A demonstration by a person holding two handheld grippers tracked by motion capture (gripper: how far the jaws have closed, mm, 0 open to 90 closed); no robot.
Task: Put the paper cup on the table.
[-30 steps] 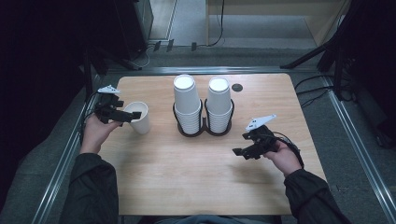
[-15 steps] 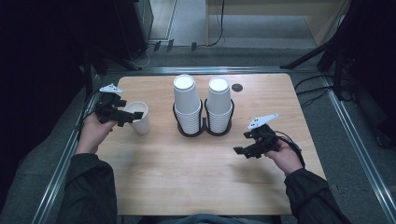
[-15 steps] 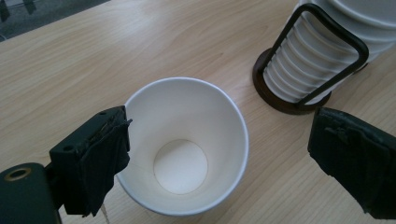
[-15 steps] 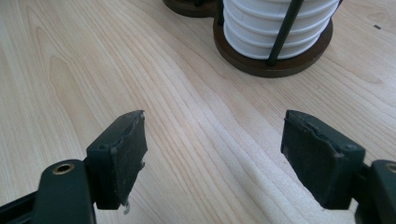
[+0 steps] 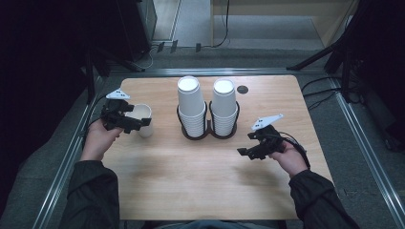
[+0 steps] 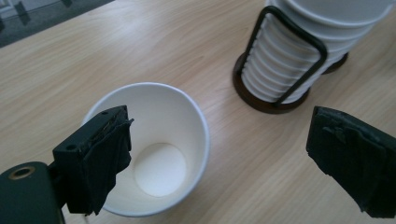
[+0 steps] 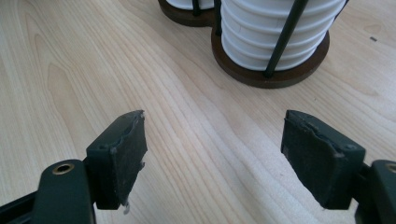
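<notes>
1. One light wooden surface (image 5: 191,186) carries everything. It is rectangular with rounded corners, and a small dark round hole (image 5: 242,89) sits near its far edge.
2. Two forearms in dark sleeves come in from the near side, one hand per claw.
3. One black wire holder (image 5: 207,129) with a dark double round base stands at the middle of the surface toward the far side. It has two compartments side by side.
4. Two stacks of white paper cups fill the holder, one stack per compartment: the left stack (image 5: 191,102) and the right stack (image 5: 224,105). Both stand upright with open mouths up. The number of cups in each is too hard to count.
5. One single white paper cup (image 5: 142,120) stands upright by itself on the surface, left of the holder and apart from it. It is empty; the left gripper view shows its bare white bottom.
6. The left claw (image 5: 136,125) is wide open. One jaw reaches over the single cup's rim; the other hangs over bare wood on the holder side. Whether the near jaw touches the cup cannot be told, and nothing is gripped.
7. The right claw (image 5: 246,153) is also spread wide and holds nothing. It hovers above bare wood, right of and nearer than the holder, its jaws pointing toward the holder's base.
</notes>
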